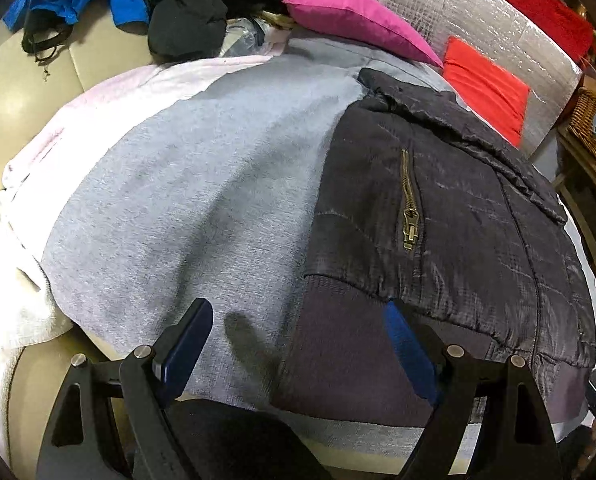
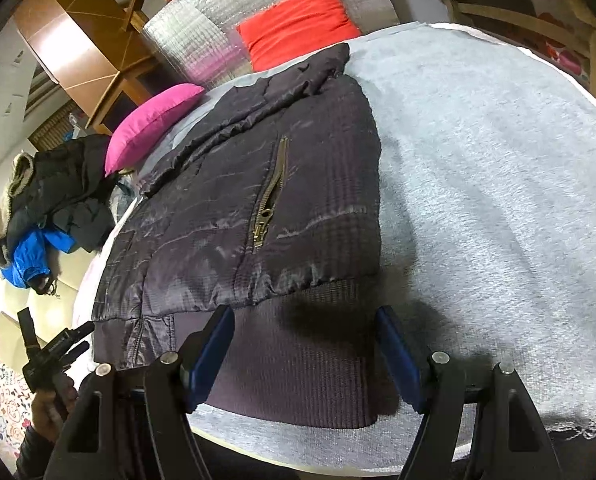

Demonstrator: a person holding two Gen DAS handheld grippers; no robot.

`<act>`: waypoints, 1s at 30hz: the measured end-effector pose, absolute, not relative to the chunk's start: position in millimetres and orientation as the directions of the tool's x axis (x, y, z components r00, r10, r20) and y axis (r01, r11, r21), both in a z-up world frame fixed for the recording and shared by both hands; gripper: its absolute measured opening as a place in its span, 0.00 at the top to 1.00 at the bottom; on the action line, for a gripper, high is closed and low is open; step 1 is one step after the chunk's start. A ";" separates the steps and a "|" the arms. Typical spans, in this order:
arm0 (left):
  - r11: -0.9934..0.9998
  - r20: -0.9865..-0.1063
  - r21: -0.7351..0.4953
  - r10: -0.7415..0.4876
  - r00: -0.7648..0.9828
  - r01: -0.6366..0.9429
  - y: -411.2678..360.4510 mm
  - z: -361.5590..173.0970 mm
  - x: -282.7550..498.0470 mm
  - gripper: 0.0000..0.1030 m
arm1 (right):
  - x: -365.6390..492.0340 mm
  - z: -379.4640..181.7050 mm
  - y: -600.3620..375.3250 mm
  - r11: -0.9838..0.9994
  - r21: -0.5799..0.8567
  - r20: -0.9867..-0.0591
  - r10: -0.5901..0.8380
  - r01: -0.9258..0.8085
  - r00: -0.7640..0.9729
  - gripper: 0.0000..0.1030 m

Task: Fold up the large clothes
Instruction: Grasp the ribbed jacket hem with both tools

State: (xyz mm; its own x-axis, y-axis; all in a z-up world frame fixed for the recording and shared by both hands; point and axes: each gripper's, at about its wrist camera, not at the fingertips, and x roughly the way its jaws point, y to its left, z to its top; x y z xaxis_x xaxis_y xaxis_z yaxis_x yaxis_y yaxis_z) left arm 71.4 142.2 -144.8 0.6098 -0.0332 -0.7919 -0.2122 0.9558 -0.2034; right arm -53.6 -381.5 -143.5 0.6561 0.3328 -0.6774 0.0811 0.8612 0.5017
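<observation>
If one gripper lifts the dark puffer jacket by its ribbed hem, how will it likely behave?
The dark puffer jacket would probably sag and drape, since it lies soft and creased on the grey blanket. Its shiny shell looks slippery; the ribbed hem seems a surer hold. The quilted padding suggests it is light for its bulk.

Jacket right side cut off by frame edge; grey sheet under it hidden
</observation>
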 end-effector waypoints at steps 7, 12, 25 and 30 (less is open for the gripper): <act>0.959 -0.806 -0.209 -0.058 0.590 -0.192 135.2 -150.1 78.8 0.15 | -53.3 -143.4 -381.2 0.861 0.502 -0.677 0.331 0.083 0.657 0.31; 0.971 -0.818 -0.190 -0.075 0.570 -0.145 124.1 -155.9 82.3 0.39 | -49.3 -147.0 -380.3 0.877 0.467 -0.708 0.296 0.111 0.642 0.49; 0.963 -0.811 -0.220 -0.092 0.578 -0.156 121.7 -153.2 83.6 0.31 | -51.1 -141.1 -389.8 0.872 0.469 -0.701 0.269 0.143 0.660 0.34; 0.980 -0.820 -0.148 -0.046 0.571 -0.133 108.3 -152.0 85.5 0.51 | -49.7 -141.4 -377.9 0.896 0.429 -0.719 0.263 0.113 0.643 0.64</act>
State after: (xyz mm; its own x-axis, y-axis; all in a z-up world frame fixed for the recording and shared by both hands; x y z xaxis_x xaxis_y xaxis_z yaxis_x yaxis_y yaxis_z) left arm 85.5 108.3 -152.0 0.5706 -0.0462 -0.8199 -0.1330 0.9800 -0.1478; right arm -49.7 -377.9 -141.4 0.6431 0.2630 -0.7192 0.1131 0.8963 0.4289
